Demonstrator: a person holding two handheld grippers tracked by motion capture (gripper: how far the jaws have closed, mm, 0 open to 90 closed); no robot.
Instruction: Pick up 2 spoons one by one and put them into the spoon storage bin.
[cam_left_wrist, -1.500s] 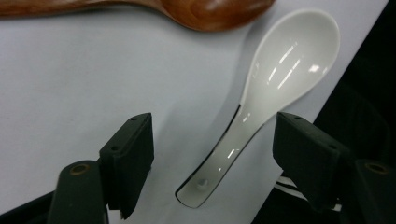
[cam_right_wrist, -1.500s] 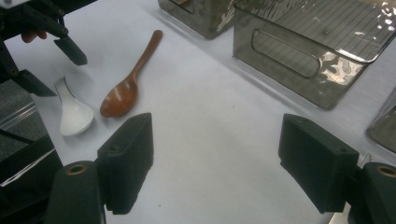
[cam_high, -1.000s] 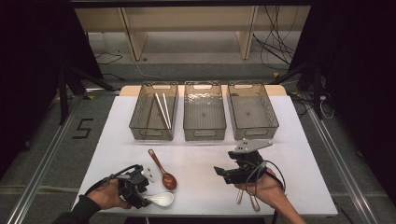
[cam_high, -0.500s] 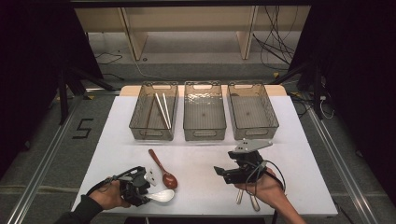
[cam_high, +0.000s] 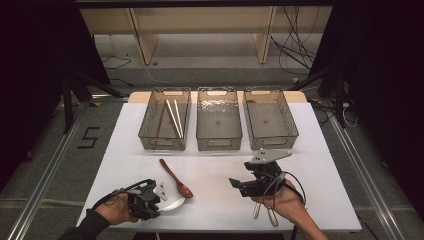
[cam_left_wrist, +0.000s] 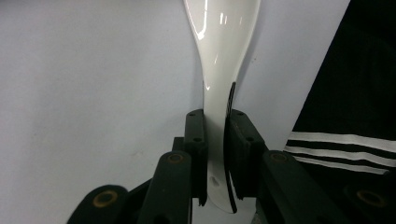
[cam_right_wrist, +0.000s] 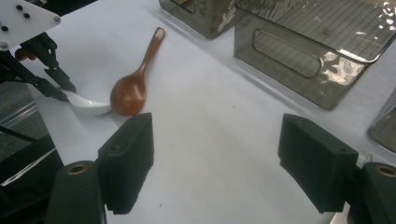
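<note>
Left gripper (cam_left_wrist: 215, 140) jaws, just closing, clamp white spoon (cam_left_wrist: 219, 56) handle at counter (cam_high: 220, 200) seven o'clock; brown spoon (cam_high: 176, 177) just beside. Right gripper (cam_right_wrist: 215, 163) hovers released at five o'clock.

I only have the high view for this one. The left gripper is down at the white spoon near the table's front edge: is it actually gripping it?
Observer: Yes. In the left gripper view the white spoon has its handle between the fingers of the left gripper, which have just been closing and now press on both sides.
Operator: Is the right gripper holding anything?
Observer: No. Its own view shows its fingers wide apart over bare table.
Operator: Does the wooden spoon touch the white one?
Observer: In the right gripper view their bowls look to be touching.
</note>
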